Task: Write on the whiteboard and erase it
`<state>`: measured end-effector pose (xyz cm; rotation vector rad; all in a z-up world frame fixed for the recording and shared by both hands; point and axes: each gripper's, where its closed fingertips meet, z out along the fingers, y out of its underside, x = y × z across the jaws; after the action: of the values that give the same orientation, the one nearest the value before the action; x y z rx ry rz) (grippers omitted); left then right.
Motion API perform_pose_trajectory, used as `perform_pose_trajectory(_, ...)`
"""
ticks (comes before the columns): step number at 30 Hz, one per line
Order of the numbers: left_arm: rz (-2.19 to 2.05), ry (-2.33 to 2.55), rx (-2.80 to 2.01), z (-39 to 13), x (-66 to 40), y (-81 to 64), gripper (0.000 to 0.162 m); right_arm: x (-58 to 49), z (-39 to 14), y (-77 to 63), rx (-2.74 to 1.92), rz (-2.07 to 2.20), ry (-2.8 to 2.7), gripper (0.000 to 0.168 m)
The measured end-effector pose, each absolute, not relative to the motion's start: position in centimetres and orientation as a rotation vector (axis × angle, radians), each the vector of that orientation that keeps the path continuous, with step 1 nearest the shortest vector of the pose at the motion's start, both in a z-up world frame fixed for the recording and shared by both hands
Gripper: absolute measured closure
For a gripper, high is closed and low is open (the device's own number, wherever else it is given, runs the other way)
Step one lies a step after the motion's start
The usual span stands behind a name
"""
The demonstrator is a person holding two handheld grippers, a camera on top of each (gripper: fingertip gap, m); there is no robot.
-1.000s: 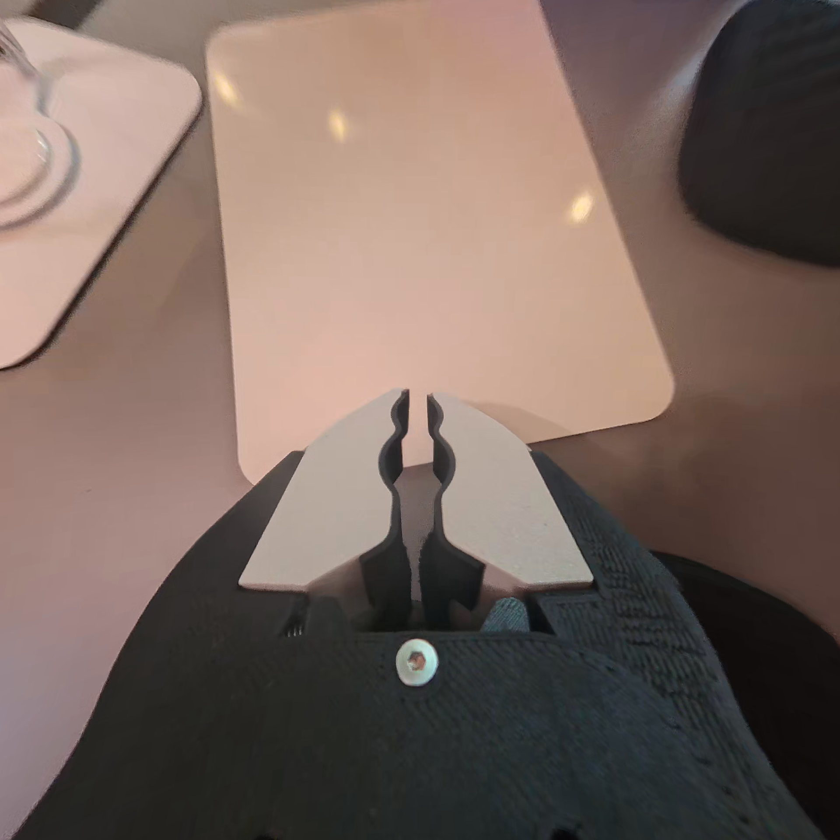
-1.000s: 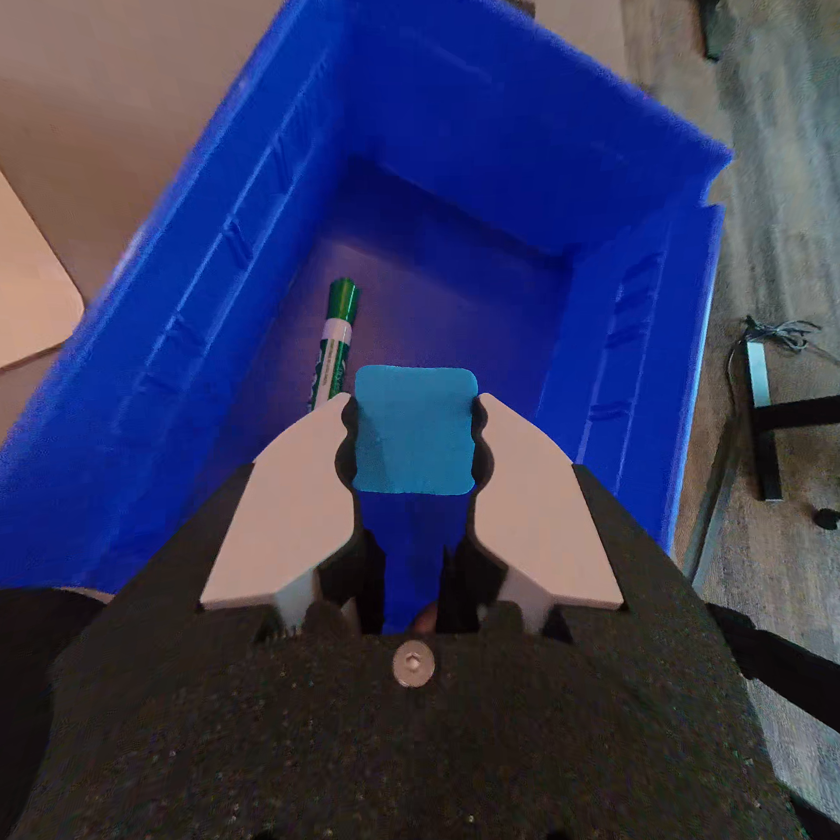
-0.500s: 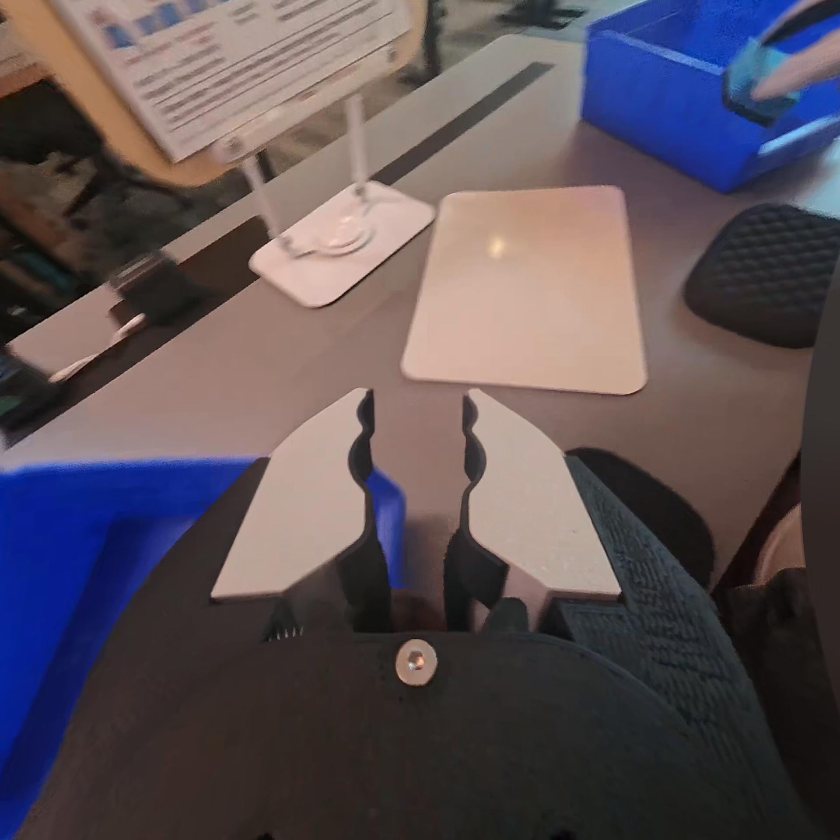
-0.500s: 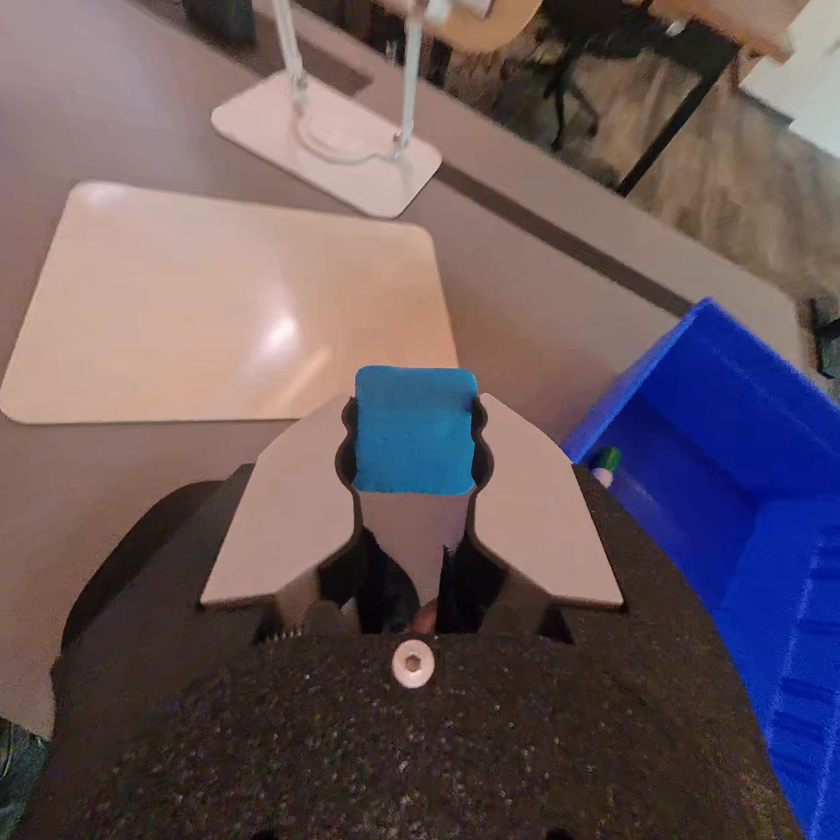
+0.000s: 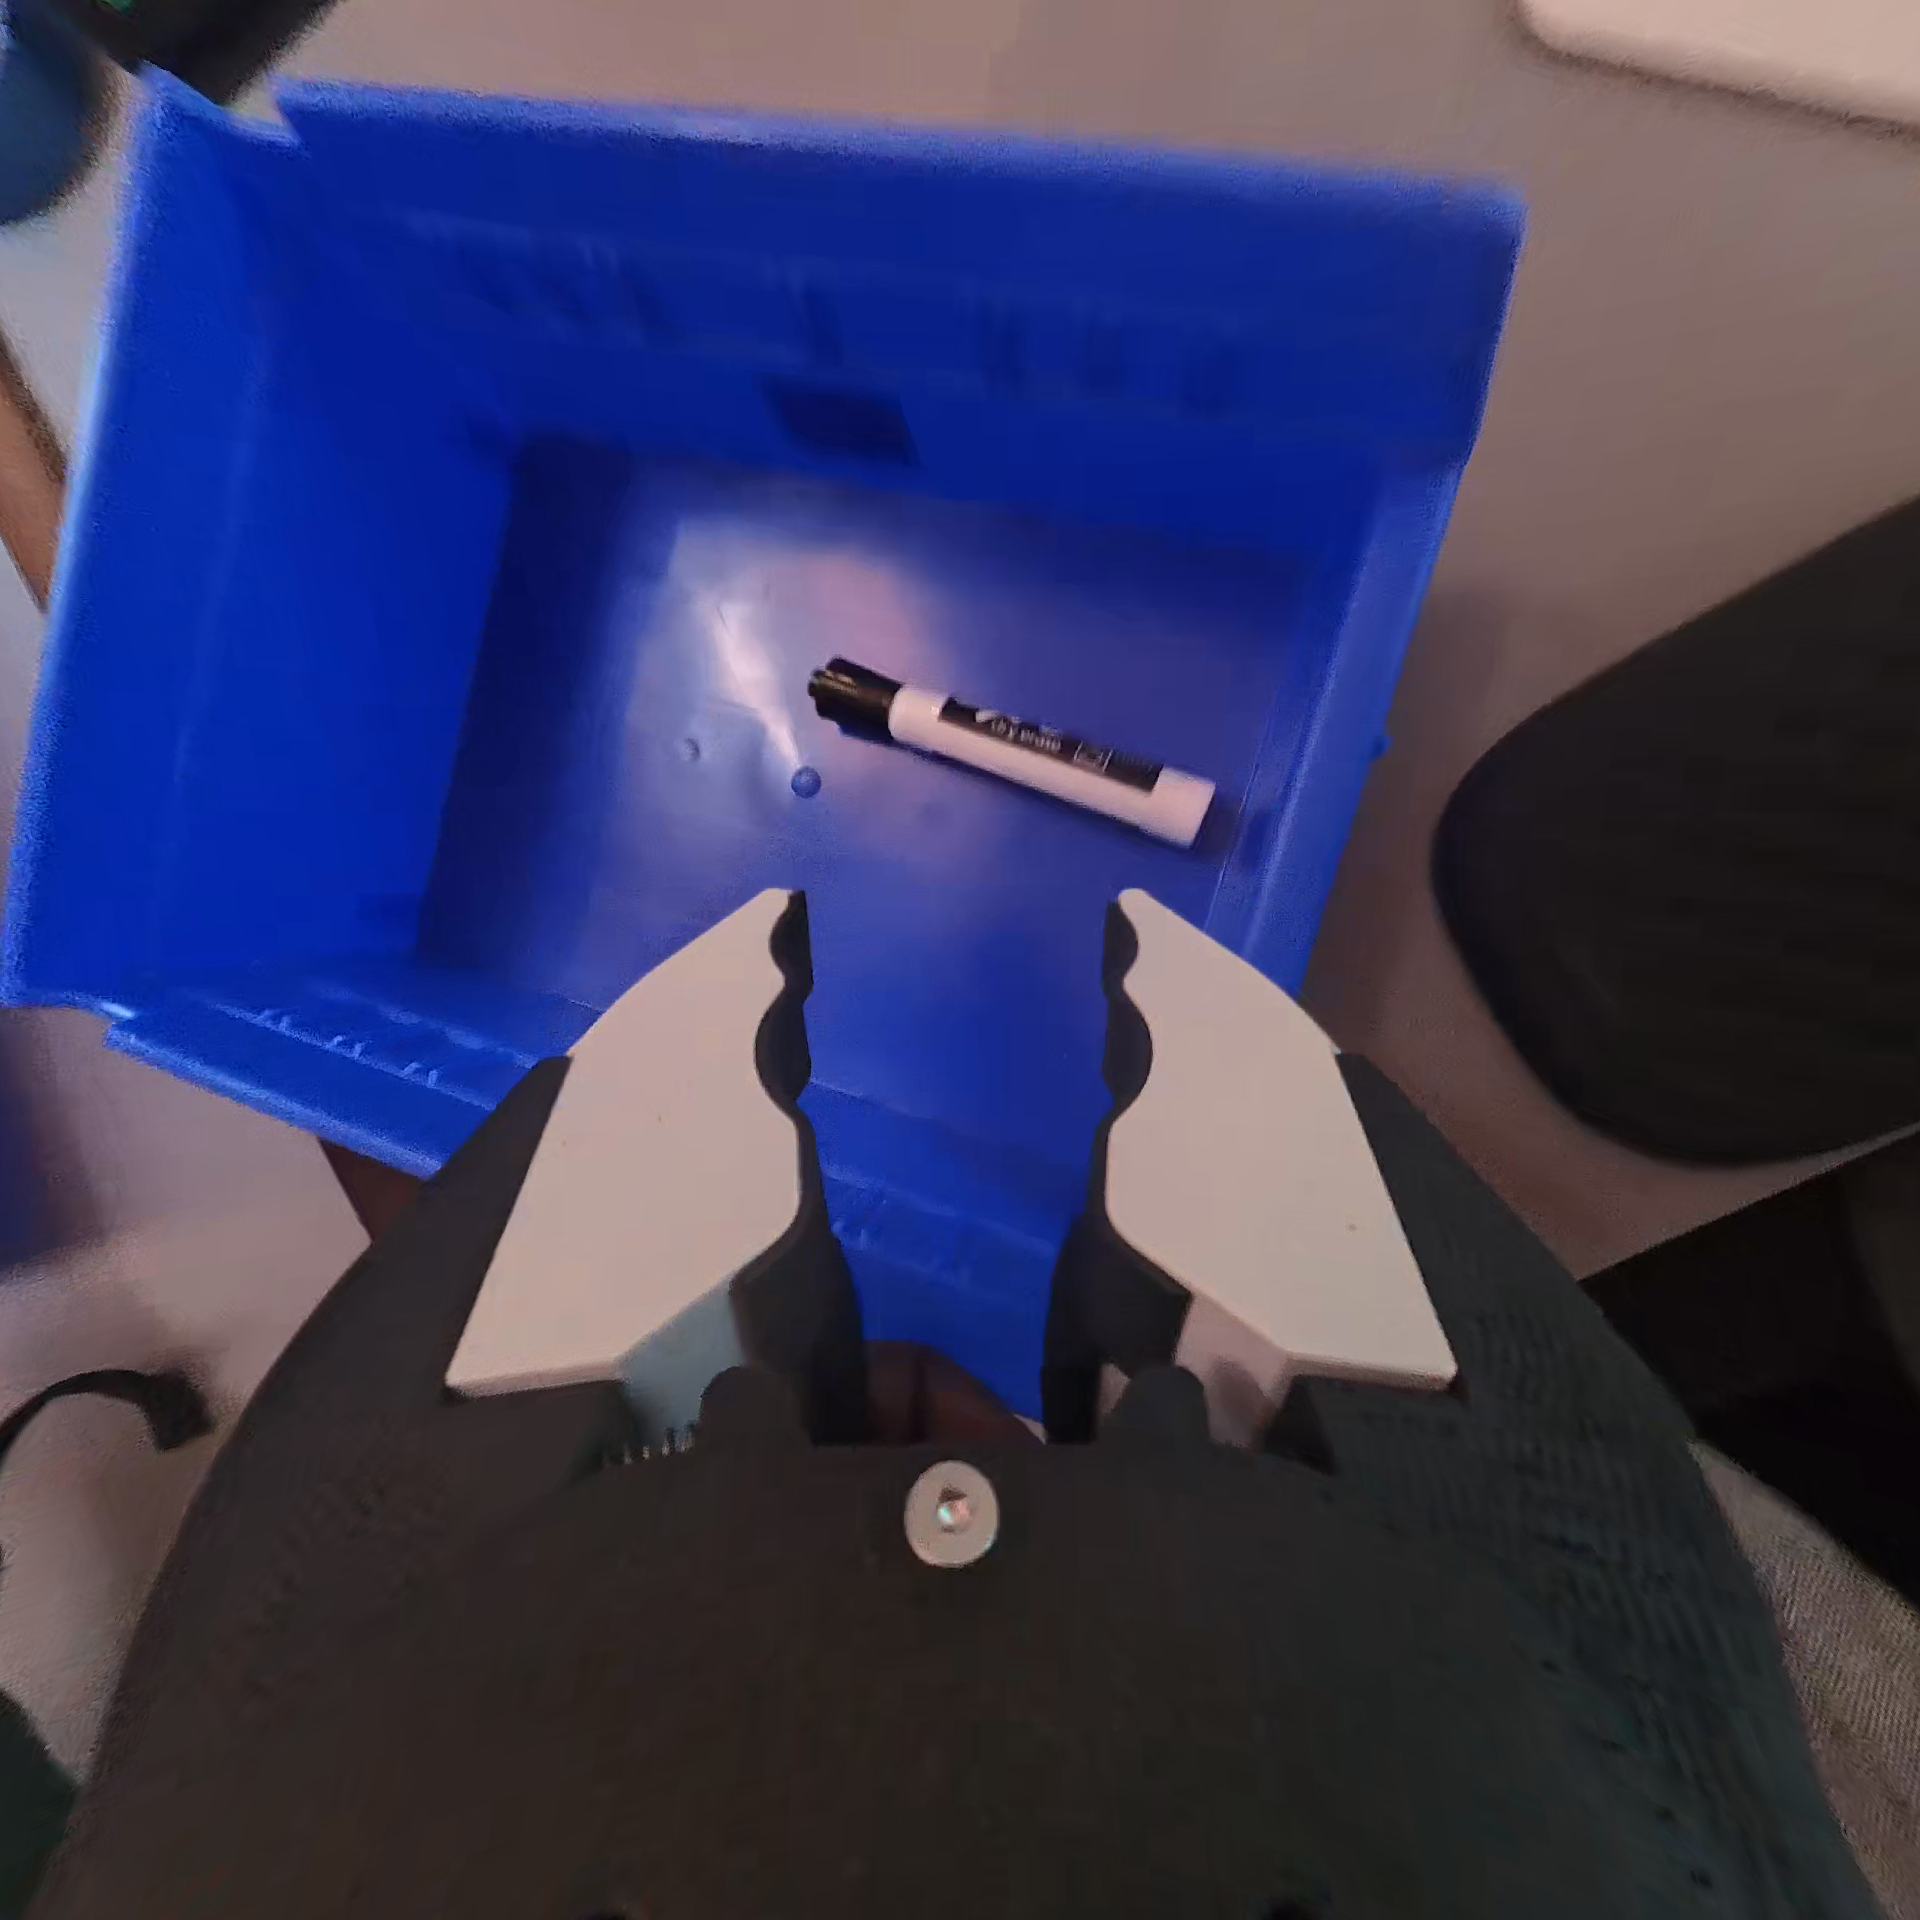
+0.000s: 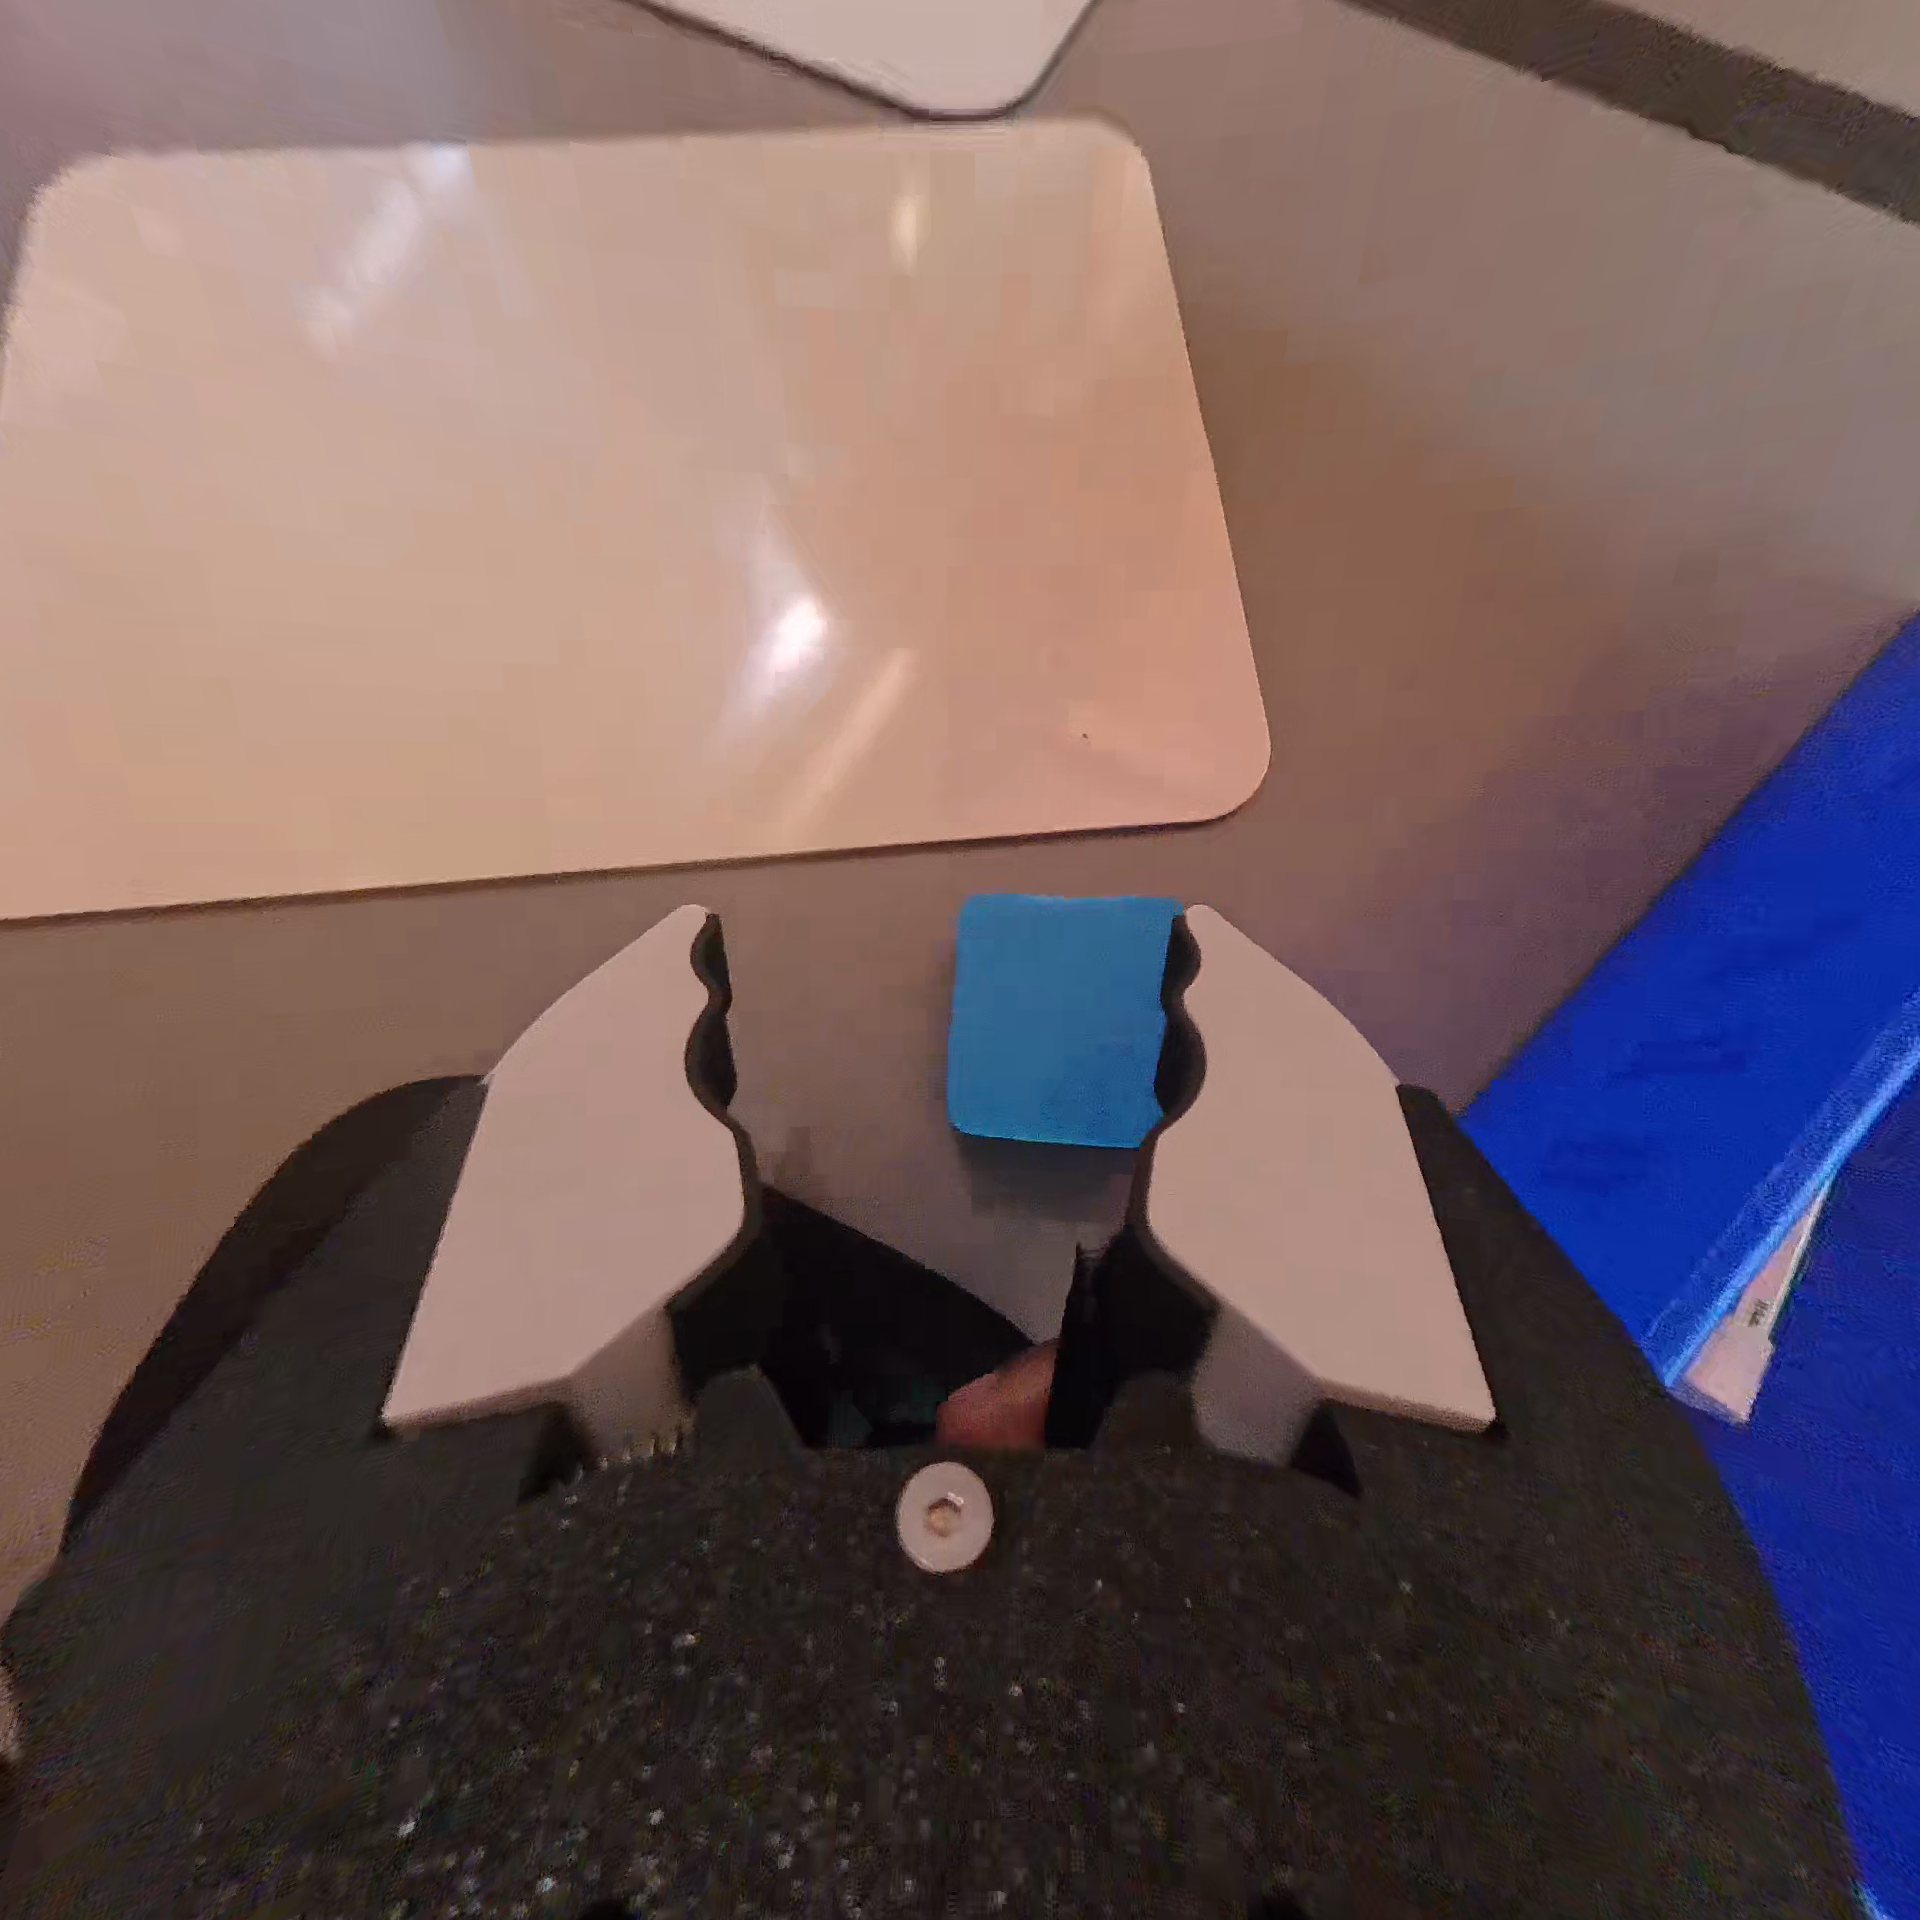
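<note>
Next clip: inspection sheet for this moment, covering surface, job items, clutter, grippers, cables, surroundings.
Surface: grey table.
Job's things: whiteboard flat and blank; blue eraser near it, against the right finger; black marker lying in the blue bin.
Clutter: dark pad beside that bin; second blue bin.
Grippers: left gripper open above the bin; right gripper open, eraser not clamped.
Cables: nothing seen for certain.
Surroundings: white stand base.
</note>
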<state>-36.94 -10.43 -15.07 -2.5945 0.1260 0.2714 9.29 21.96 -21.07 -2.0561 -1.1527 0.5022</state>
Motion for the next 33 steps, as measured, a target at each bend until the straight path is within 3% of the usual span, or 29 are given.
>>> perform_pose_trajectory(6, 0.073, -0.019, -2.619, -18.5, -35.8, -7.0, 0.118, 9.7, -17.2, 20.9, -1.895, 0.527, -1.072, 0.096)
perform_pose_trajectory(9, 0.312, -0.069, -2.692, -20.0, -36.6, -7.3, 0.117, 9.9, -15.8, 20.3, -1.839, 0.520, -1.063, 0.099)
perform_pose_trajectory(18, 0.340, -0.248, -2.870, -24.1, -36.2, -7.0, 0.117, 10.8, -15.0, 20.1, -1.795, 0.472, -1.056, 0.104)
perform_pose_trajectory(21, 0.214, -0.320, -2.786, -24.8, -36.3, -6.3, 0.137, 11.0, -14.9, 20.0, -1.785, 0.503, -1.041, 0.107)
perform_pose_trajectory(24, 0.158, -0.331, -2.699, -24.7, -36.6, -6.3, 0.143, 10.8, -15.1, 19.8, -1.784, 0.503, -1.053, 0.108)
perform_pose_trajectory(29, 0.181, -0.364, -2.380, -20.5, -37.5, -5.2, 0.143, 8.8, -14.4, 19.0, -1.727, 0.521, -1.105, 0.111)
perform_pose_trajectory(33, -0.060, -0.317, -1.774, -10.4, -35.1, -2.7, 0.144, 4.3, -11.8, 16.2, -1.509, 0.621, -1.198, 0.111)
